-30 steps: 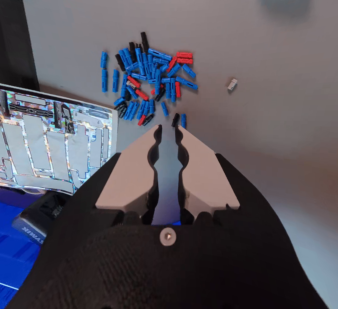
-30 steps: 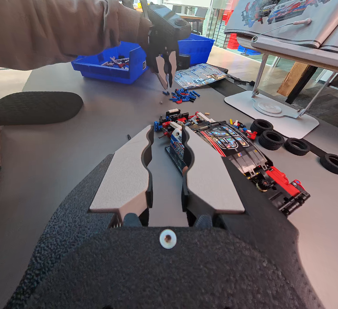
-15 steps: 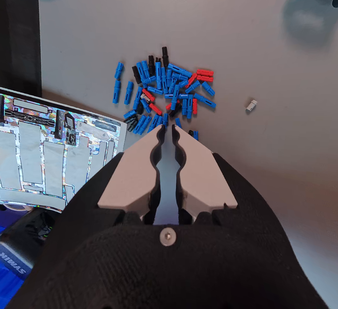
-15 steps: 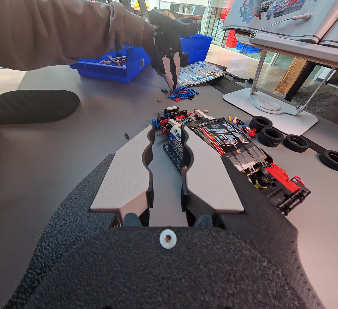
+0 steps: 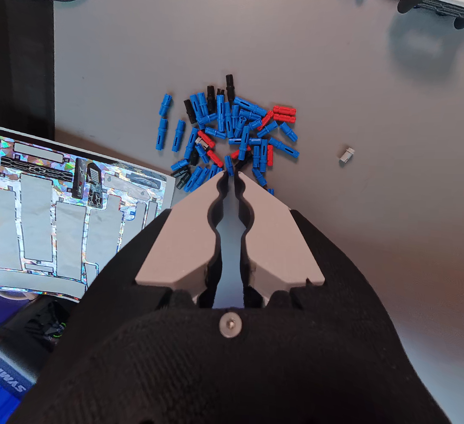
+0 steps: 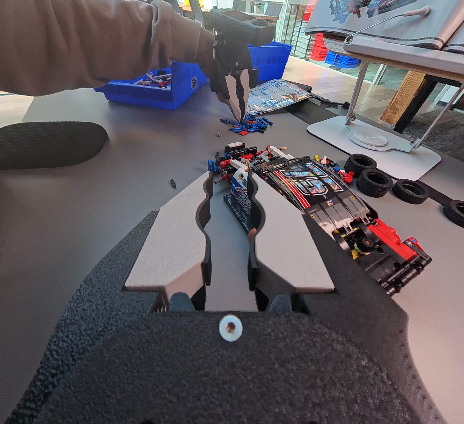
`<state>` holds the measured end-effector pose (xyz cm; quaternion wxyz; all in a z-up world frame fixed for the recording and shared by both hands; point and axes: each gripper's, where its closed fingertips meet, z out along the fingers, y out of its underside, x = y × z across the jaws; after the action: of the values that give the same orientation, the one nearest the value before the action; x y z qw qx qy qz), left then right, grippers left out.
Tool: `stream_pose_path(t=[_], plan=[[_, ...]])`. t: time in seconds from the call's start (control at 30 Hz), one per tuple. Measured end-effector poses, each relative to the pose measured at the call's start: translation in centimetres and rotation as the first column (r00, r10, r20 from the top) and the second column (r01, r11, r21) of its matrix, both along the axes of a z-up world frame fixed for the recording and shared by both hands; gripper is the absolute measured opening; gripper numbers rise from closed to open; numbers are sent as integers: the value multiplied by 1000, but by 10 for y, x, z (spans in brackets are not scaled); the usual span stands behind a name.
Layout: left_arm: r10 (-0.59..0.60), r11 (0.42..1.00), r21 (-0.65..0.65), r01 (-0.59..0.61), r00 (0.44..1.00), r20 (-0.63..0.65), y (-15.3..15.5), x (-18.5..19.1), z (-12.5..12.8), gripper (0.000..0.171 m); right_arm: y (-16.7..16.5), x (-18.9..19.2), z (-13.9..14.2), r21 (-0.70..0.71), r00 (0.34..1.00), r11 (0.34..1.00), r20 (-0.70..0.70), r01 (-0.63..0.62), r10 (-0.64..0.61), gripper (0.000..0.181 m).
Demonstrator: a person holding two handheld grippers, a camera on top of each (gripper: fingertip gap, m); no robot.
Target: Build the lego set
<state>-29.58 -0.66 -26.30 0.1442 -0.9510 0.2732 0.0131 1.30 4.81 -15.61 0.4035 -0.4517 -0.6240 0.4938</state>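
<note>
Left wrist view: left claw point(image 5: 230, 173) narrowly parted around blue pin point(image 5: 229, 165).

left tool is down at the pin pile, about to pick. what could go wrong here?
1. The left tool is nearly closed over a crowded pile of pins; a blue pin sits at its tips with red and black ones touching, so it may pinch two or knock neighbours away.
2. The pins are round and could roll across the table.
3. The sticker sheet lies close beside the pile and could get nudged.
</note>
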Motion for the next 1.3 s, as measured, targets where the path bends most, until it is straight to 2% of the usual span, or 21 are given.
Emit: stream_pose_path(t=[0.07,0.17,0.27,0.37,0.43,0.5,0.73,0.77,0.83,0.9,0.97,1.03,1.07,1.17,1.3], plan=[[-11,1000,17,11,1000,8,-1,5,6,3,-2,0,1,1,1000,1000,-3,-3,3,24],[-113,987,131,93,982,153,3,57,42,3,-6,-4,4,25,1000,1000,-15,-6,7,24],[-298,941,251,227,909,293,3,140,83,3,-23,-18,10,71,998,997,-37,-43,46,24],[-458,879,315,358,820,345,-4,212,102,3,-46,-31,8,182,994,979,-28,-96,103,22],[-526,844,338,417,767,367,-8,246,107,3,-58,-36,3,260,992,959,-16,-114,122,21],[-568,819,330,469,744,353,-10,264,103,3,-64,-37,0,327,993,939,-22,-103,116,21],[-596,803,291,521,709,376,-17,285,96,3,-73,-31,-4,405,990,907,-21,-118,138,10],[-596,803,287,523,709,377,-18,285,95,3,-73,-31,-4,409,990,905,-22,-116,136,4],[-587,809,288,512,713,382,-18,283,95,2,-73,-30,-8,406,989,904,-2,-134,148,2],[-551,831,292,474,777,306,-8,260,93,3,-71,-27,-16,392,987,906,62,-162,150,2],[-441,883,256,395,884,158,8,205,88,13,-60,-16,-39,389,966,896,217,-216,139,2],[-293,944,198,264,946,138,11,151,83,18,-41,2,-70,364,908,896,410,-254,90,2],[-215,966,172,194,971,108,11,121,77,17,-31,9,-76,367,899,899,433,-239,62,2],[-71,996,60,68,997,44,-2,57,47,14,-18,34,-85,293,854,922,516,-253,70,2],[17,1000,2,-17,999,29,-13,24,19,14,-2,52,-94,279,809,930,586,-239,32,2]])
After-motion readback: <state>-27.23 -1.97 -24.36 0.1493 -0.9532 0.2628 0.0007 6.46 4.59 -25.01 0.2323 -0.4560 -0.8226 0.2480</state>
